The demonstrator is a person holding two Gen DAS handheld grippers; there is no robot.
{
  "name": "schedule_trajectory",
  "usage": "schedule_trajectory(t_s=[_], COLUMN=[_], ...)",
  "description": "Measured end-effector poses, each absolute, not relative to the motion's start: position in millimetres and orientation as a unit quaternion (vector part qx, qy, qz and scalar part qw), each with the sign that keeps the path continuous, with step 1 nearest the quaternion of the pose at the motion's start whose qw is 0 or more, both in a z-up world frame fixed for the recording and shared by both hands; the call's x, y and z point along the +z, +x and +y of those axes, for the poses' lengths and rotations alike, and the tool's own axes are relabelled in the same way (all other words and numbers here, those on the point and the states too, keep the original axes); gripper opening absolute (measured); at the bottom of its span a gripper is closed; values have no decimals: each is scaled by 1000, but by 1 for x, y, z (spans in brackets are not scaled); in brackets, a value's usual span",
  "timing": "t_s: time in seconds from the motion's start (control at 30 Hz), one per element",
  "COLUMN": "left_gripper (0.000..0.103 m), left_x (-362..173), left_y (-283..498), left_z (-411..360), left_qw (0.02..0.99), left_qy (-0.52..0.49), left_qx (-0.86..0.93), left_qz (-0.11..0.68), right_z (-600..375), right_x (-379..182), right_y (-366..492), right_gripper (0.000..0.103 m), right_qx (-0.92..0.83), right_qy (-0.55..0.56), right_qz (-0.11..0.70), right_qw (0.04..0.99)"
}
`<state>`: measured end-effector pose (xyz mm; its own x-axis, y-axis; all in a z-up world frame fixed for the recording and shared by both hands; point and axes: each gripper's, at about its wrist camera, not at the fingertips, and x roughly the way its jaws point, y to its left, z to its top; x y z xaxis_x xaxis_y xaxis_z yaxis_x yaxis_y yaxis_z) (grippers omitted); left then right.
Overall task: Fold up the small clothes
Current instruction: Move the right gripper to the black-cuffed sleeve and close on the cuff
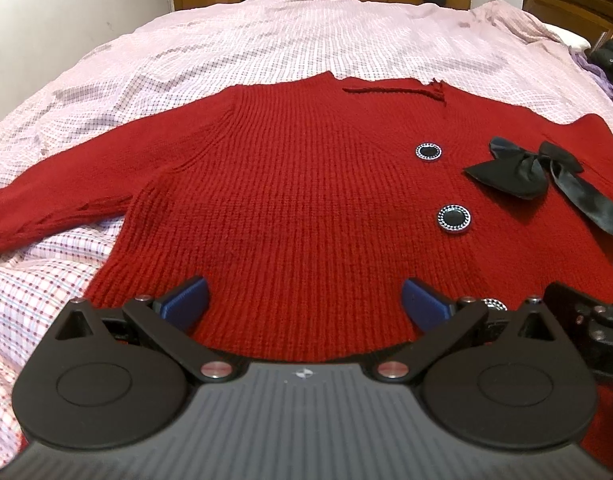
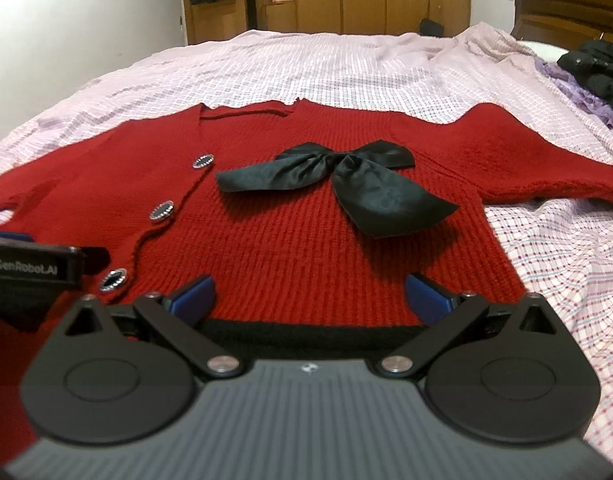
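Red knit cardigan (image 1: 298,184) lies face-up, spread flat on the checked pink bedsheet (image 1: 226,52), hem nearest both cameras. That layout likely serves the fold: both sleeves out, body flat, nothing doubled over yet.

Left to right across the cardigan:
- Left sleeve (image 1: 54,208) stretched outward from the body, cuff end past the frame edge.
- Left gripper (image 1: 304,300) at the hem, jaws spread wide, blue pads (image 1: 186,300) on either side of bare knit, pinching nothing. Whether the pads touch the fabric: cannot tell.
- Button placket with round black buttons (image 1: 454,219), sparkly rims, running hem to V-neck.
- Black satin bow (image 2: 338,184), glossy and limp, lying on the chest just right of the placket.
- Right gripper (image 2: 310,300) at the hem, jaws also spread, empty. A black band shows along the hem edge directly beneath it.
- Right sleeve (image 2: 546,160) extended outward toward the dark clothes pile (image 2: 598,72).

Materials: chunky rib knit, thick and stretchy, likely to sag when lifted; the bow is slick and could slide or bunch inside a fold.

Judgement: fold not started; both grippers staged at the hem, probably for a first grab.
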<state>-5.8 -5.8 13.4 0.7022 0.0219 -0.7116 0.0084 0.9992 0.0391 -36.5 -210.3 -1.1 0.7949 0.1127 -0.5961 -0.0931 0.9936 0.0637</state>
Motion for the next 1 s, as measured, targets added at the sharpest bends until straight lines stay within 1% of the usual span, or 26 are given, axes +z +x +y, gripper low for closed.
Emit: schedule_trajectory(t_s=[0.2, 0.57, 0.77, 1.0], left_gripper=[103, 103, 103, 103], left_x=[28, 49, 47, 41], left_y=[-10, -18, -12, -6], left_z=[-3, -21, -12, -2], left_qw=[914, 914, 908, 900], left_qy=[8, 31, 22, 16], left_qx=[-6, -21, 2, 34], left_qz=[407, 403, 418, 434], right_z=[-235, -344, -425, -478], right_x=[23, 52, 39, 28], right_y=[-44, -31, -5, 22], right_gripper=[103, 103, 103, 103], right_qx=[51, -1, -48, -87], right_qy=[37, 157, 245, 280], right_qz=[320, 308, 316, 312], right_qw=[945, 938, 915, 904])
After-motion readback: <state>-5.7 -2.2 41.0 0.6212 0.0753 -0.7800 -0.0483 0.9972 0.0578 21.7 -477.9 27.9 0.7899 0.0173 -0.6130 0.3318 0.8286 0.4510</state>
